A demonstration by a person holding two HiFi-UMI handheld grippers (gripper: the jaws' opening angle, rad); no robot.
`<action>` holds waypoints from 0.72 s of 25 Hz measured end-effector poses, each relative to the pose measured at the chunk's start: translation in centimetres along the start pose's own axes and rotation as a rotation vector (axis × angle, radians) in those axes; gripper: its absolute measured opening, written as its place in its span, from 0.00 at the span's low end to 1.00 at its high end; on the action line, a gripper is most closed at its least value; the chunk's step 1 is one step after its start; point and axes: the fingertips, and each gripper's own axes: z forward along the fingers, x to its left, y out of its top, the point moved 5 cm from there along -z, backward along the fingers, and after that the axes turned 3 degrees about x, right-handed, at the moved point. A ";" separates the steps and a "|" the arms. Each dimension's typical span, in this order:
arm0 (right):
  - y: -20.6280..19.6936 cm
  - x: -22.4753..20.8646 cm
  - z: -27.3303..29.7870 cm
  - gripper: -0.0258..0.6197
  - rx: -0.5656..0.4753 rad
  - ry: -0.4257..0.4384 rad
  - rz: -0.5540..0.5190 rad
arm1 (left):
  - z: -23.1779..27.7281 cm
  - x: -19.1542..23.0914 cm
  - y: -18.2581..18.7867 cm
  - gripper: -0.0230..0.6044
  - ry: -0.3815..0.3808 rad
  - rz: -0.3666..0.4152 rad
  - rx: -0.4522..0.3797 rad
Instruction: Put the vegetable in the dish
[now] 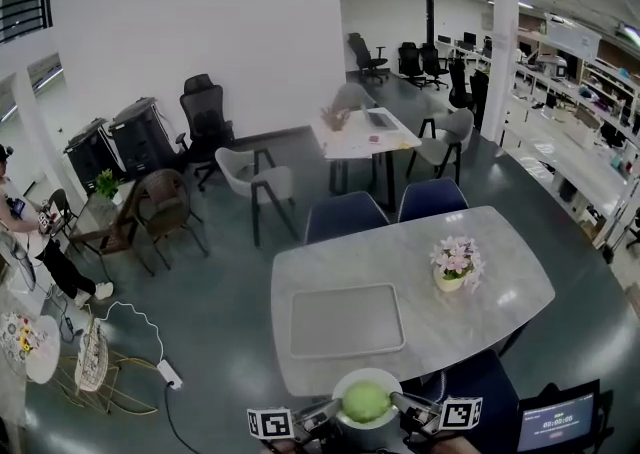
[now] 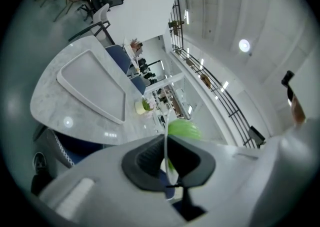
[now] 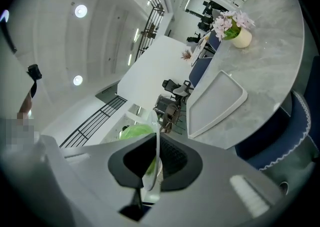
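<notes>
A round green vegetable (image 1: 366, 402) lies in a white dish (image 1: 367, 374) at the bottom centre of the head view, just off the near edge of the marble table (image 1: 500, 292). My left gripper (image 1: 322, 418) is shut on the dish's left rim and my right gripper (image 1: 408, 410) on its right rim. In the left gripper view the jaws (image 2: 166, 157) pinch the thin white rim (image 2: 165, 133), with the green vegetable (image 2: 183, 129) just beyond. The right gripper view shows the same: the jaws (image 3: 154, 163) clamp the rim (image 3: 156, 133), with the vegetable (image 3: 133, 132) behind it.
A flat grey tray (image 1: 346, 320) lies on the table ahead of the dish. A pot of pink flowers (image 1: 456, 264) stands at the table's right. Blue chairs (image 1: 344, 215) line the far side. A screen (image 1: 556, 425) sits at the bottom right.
</notes>
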 end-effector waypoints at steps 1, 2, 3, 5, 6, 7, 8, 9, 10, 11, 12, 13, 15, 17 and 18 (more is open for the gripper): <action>0.7 0.0 0.5 0.07 -0.009 -0.004 -0.004 | 0.4 0.2 1.0 0.06 -0.010 0.008 0.006; 1.4 0.0 1.0 0.07 -0.017 -0.005 -0.006 | 0.7 0.4 1.9 0.06 -0.020 0.012 0.011; 2.0 -0.1 1.5 0.07 -0.023 -0.009 -0.010 | 0.9 0.7 2.7 0.06 -0.029 0.012 0.016; 2.9 -0.1 2.7 0.07 -0.031 -0.011 -0.027 | 1.1 1.4 4.1 0.06 -0.045 0.011 0.025; 3.3 0.0 3.5 0.07 -0.034 -0.007 -0.038 | 0.9 1.8 4.9 0.06 -0.051 0.012 0.030; 3.6 0.0 4.2 0.07 -0.038 -0.006 -0.044 | 0.8 2.3 5.6 0.06 -0.058 0.015 0.034; 3.9 -0.1 5.0 0.07 -0.042 -0.011 -0.047 | 0.6 2.7 6.4 0.06 -0.064 0.019 0.039; 4.2 -0.3 5.7 0.07 -0.044 -0.019 -0.051 | 0.5 3.2 7.2 0.06 -0.069 0.022 0.045; 4.5 -0.6 6.4 0.07 -0.045 -0.026 -0.054 | 0.4 3.7 7.9 0.06 -0.074 0.024 0.052; 4.7 -0.8 7.1 0.07 -0.043 -0.029 -0.052 | 0.3 4.2 8.6 0.06 -0.077 0.023 0.061; 4.9 -1.0 7.8 0.07 -0.039 -0.030 -0.048 | 0.2 4.6 9.1 0.06 -0.078 0.019 0.070; 5.1 -1.2 8.4 0.07 -0.033 -0.032 -0.044 | 0.2 5.1 9.5 0.06 -0.075 0.015 0.080; 5.7 -2.0 9.3 0.07 -0.015 -0.045 -0.044 | 0.3 6.1 10.3 0.06 -0.067 0.009 0.096; 6.4 -2.5 10.2 0.07 0.001 -0.055 -0.046 | 0.5 6.8 11.2 0.06 -0.064 0.004 0.104; 6.7 -2.7 10.6 0.07 0.008 -0.055 -0.042 | 0.5 7.0 11.6 0.06 -0.062 0.000 0.106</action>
